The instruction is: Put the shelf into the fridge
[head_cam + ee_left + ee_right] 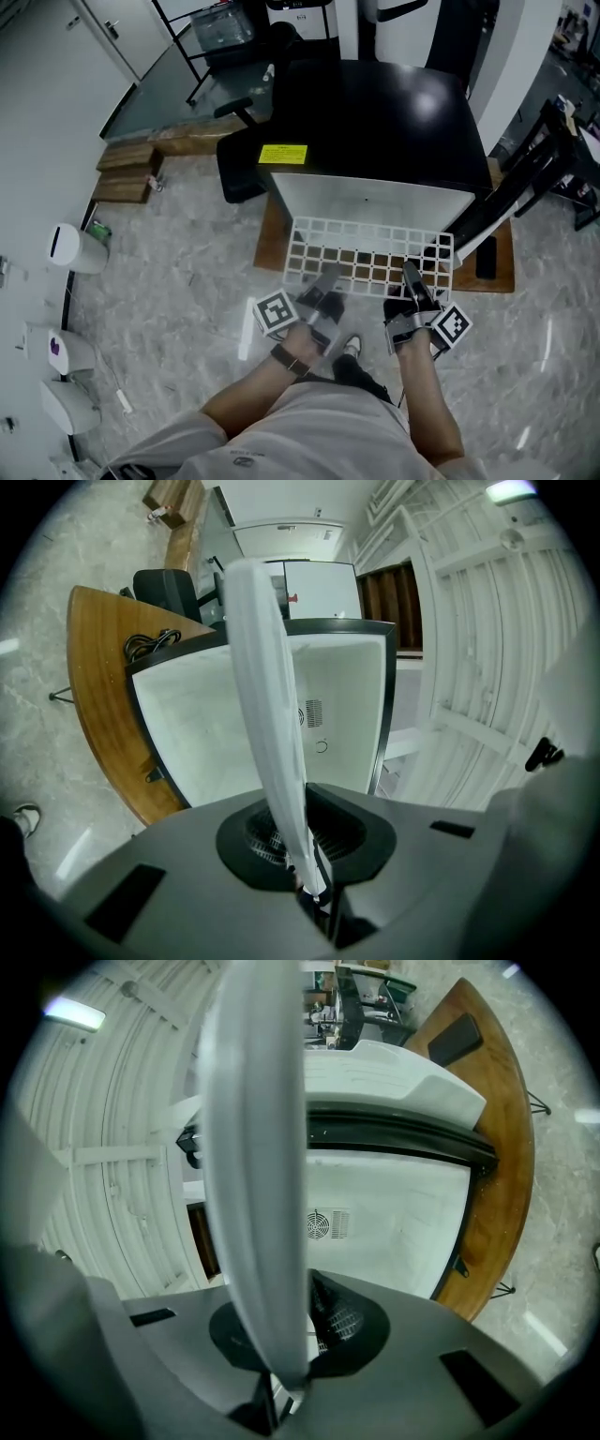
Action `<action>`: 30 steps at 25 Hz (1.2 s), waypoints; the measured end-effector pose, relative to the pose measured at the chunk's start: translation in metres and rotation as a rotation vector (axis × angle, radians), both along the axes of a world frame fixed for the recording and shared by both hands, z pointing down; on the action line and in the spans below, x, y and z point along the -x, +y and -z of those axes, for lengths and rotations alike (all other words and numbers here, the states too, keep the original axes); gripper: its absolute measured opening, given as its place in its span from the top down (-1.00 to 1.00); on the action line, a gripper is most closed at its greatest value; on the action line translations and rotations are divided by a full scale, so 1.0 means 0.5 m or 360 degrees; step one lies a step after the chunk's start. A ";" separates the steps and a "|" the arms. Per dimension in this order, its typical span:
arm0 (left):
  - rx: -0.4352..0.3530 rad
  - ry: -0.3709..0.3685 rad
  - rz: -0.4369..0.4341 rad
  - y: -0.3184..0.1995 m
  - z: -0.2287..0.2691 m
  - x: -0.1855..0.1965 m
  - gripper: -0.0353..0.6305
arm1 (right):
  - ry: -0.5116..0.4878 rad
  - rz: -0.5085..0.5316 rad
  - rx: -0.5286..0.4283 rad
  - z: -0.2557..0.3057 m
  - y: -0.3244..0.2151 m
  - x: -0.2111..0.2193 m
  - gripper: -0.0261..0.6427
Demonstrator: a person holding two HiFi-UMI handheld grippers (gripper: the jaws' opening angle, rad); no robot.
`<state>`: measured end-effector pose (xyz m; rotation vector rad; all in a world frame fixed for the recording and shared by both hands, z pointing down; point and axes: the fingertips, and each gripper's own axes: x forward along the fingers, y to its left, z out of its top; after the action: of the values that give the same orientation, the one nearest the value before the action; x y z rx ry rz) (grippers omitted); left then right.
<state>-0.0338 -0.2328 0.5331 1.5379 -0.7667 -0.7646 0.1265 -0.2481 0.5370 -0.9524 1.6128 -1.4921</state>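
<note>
**Both grippers closed on the shelf, both arms reaching forward and down**

The left gripper (325, 281) sits in the left hand (310, 330). A dark strap (292, 359) circles that wrist, and the bare forearm angles in from the lower left. Its marker cube (274, 313) lies on the outer left side, facing up. The right gripper (411, 272) sits in the right hand (412, 330), with the forearm running almost straight forward and its marker cube (452, 323) on the outer right. In each gripper view the fingers are pressed together on a white bar of the shelf (366, 251), which rises from the clamp point. The two grippers are level with each other and apart.
</note>
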 end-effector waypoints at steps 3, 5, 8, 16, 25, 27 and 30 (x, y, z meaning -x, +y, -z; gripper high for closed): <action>-0.0015 0.0003 0.0018 0.006 -0.002 -0.004 0.81 | -0.0003 0.0027 -0.0007 -0.010 0.001 -0.003 0.78; -0.0008 -0.0007 0.0033 0.001 -0.006 -0.003 0.81 | -0.0011 0.0040 -0.0001 -0.016 -0.006 -0.002 0.78; -0.0010 0.0000 0.0037 -0.005 -0.002 -0.003 0.81 | -0.0031 0.0044 0.0002 -0.018 -0.009 0.001 0.78; 0.0023 0.0040 -0.0001 -0.010 -0.013 -0.006 0.81 | -0.0007 0.0013 -0.0032 -0.030 -0.011 -0.001 0.78; 0.0027 0.0036 -0.0055 -0.012 -0.028 -0.001 0.81 | -0.0020 0.0019 -0.0024 -0.040 -0.013 0.005 0.78; 0.0029 0.0049 -0.0055 -0.010 -0.031 -0.002 0.81 | -0.0001 0.0021 -0.0028 -0.040 -0.013 0.003 0.78; 0.0036 0.0049 -0.0053 -0.014 -0.037 0.000 0.81 | 0.0015 0.0020 -0.0040 -0.044 -0.019 0.003 0.78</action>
<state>-0.0339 -0.2399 0.5515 1.5118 -0.7232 -0.7512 0.1248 -0.2575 0.5592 -0.9384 1.6436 -1.4749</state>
